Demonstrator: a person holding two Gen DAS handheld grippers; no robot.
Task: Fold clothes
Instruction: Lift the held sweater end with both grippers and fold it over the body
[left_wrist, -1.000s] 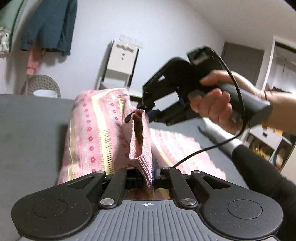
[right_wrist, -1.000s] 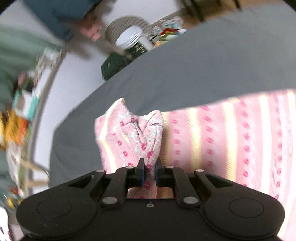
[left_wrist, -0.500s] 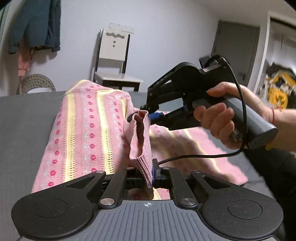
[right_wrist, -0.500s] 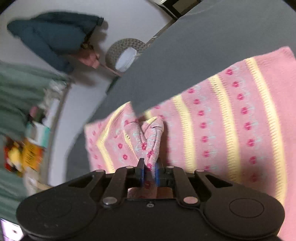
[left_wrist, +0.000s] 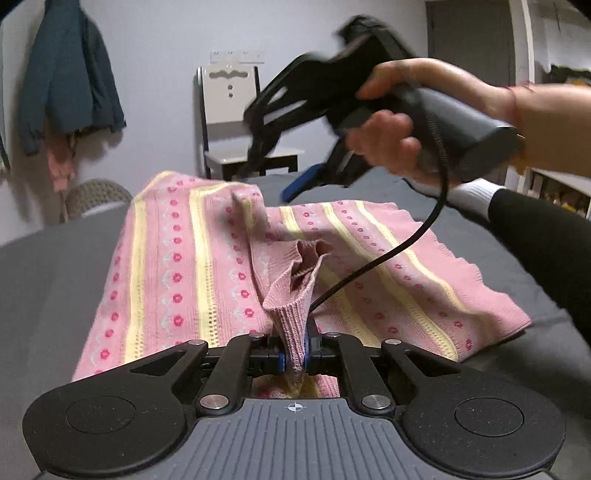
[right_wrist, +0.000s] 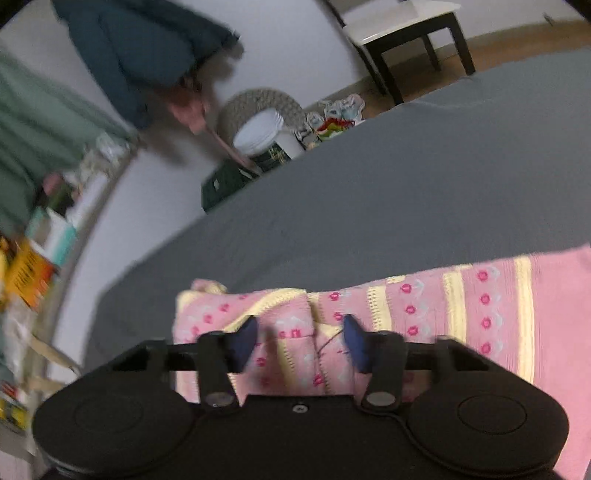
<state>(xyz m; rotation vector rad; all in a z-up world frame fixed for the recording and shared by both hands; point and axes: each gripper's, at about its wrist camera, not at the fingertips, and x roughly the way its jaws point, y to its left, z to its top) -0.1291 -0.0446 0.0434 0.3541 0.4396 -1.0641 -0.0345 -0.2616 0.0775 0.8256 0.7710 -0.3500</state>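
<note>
1. The left gripper (left_wrist: 293, 360) is closed tight on a ribbed cuff (left_wrist: 291, 306) of the pink knitted sweater (left_wrist: 177, 266), which lies spread on the grey bed surface (left_wrist: 44, 266). The pinch sits at 6 o'clock in the left wrist view, and the cuff fans out above it toward 12. Risk: only the narrow end of the cuff is held, so a sideways pull could slip it free or stretch the knit.

2. A black cable (left_wrist: 388, 254) droops from the right tool across the sweater toward the cuff at about 1 o'clock. Risk: it could get trapped in a fold or snag the open knit as the cloth moves.

3. The right gripper (right_wrist: 299, 341), held in the person's right hand (left_wrist: 391, 136), has its fingers spread wide with nothing between them. It hovers over a bunched edge of the sweater (right_wrist: 266, 325) at 6 o'clock in its own view. Both views are blurred here. Risk: that bunch lies rumpled, not flat, so any fold made over it would set a lump.

4. The sweater's scalloped hem (left_wrist: 465, 266) lies at 3 o'clock, near the person's dark sleeve (left_wrist: 546, 236). Risk: the sleeve could drag that hem out of line.
</note>
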